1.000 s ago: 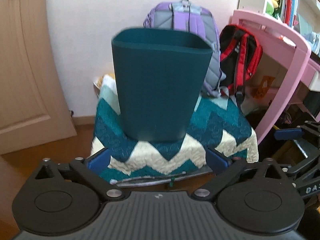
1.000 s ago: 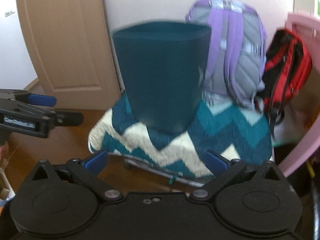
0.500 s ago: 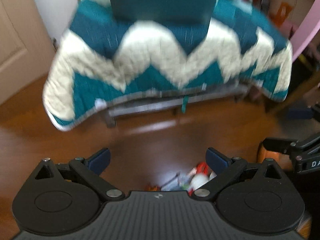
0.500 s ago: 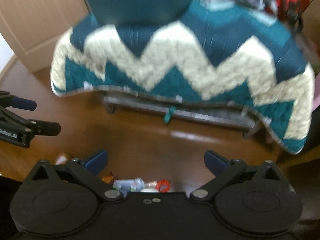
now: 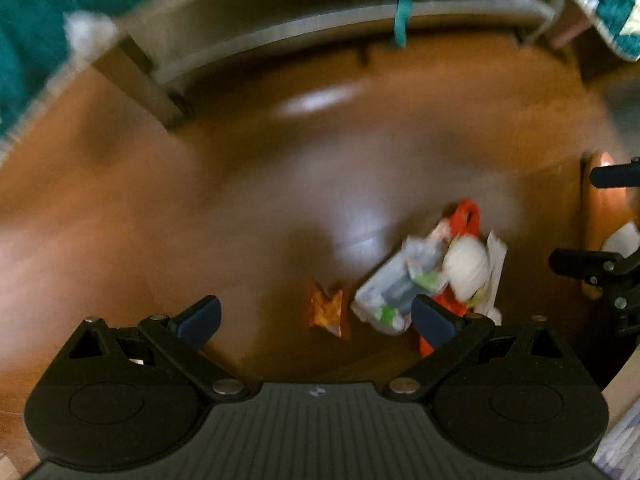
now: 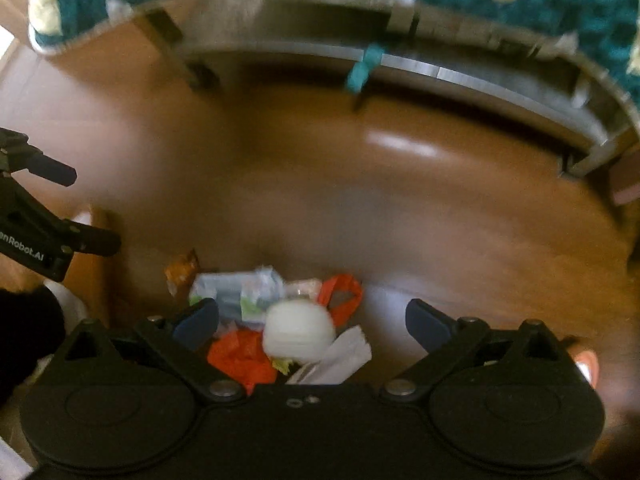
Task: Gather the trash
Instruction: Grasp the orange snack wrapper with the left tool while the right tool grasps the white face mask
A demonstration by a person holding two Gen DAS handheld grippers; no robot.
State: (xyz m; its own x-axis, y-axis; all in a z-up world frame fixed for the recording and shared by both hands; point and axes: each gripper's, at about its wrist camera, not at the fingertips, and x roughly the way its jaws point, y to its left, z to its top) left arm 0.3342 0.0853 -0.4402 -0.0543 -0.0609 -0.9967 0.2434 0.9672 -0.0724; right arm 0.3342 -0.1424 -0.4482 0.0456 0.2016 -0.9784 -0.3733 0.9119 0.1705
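Blurred trash pile (image 6: 280,320) below quilt-draped frame (image 6: 460,72)

Both grippers point down toward the floor, side by side. The left gripper (image 5: 316,316) has its blue-padded fingers (image 5: 199,317) spread wide apart with nothing between them. The right gripper (image 6: 312,320) is likewise spread wide, its pads (image 6: 426,325) gripping nothing. Each one shows at the edge of the other's view, fingers parted there too
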